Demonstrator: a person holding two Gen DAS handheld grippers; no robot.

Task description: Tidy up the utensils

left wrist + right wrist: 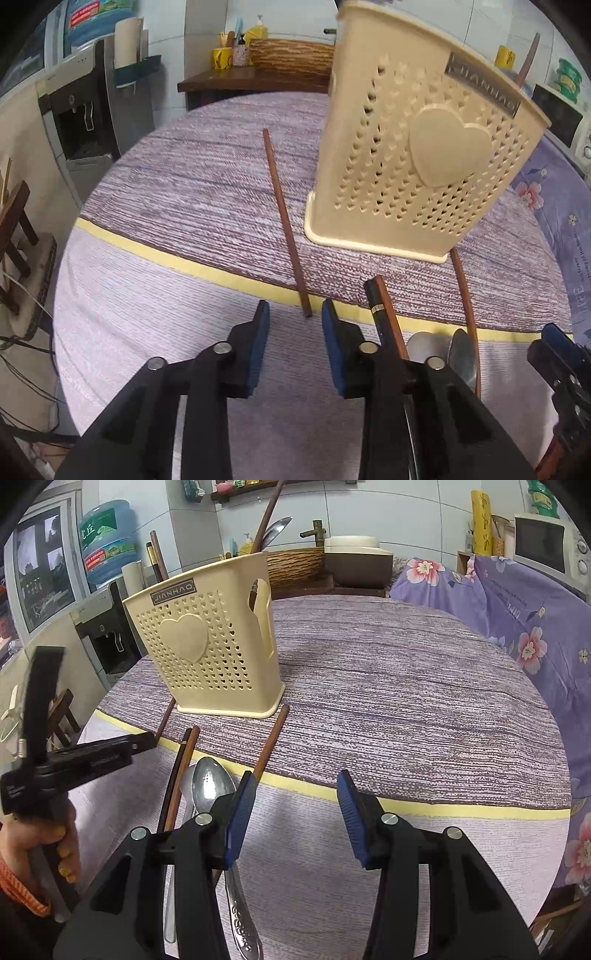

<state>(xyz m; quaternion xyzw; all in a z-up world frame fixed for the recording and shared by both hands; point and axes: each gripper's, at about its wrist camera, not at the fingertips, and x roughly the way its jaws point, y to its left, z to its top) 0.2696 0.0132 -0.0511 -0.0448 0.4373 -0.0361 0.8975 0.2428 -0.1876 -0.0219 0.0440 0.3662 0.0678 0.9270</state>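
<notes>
- Left gripper (294, 314): blue-padded jaws apart, nothing between them, hovering low over the round cloth-covered surface (147, 295).
- Right gripper (295, 786): jaws apart, holding nothing.
- Two shiny metal spoons (212, 786) lie beside the right gripper's left jaw, next to paired dark wooden chopsticks (183, 760).
- Single brown chopstick (286, 225) lies ahead of the left gripper.
- Cream perforated plastic utensil holder with heart emblem (207, 646) stands upright farther back, utensils inside.
</notes>
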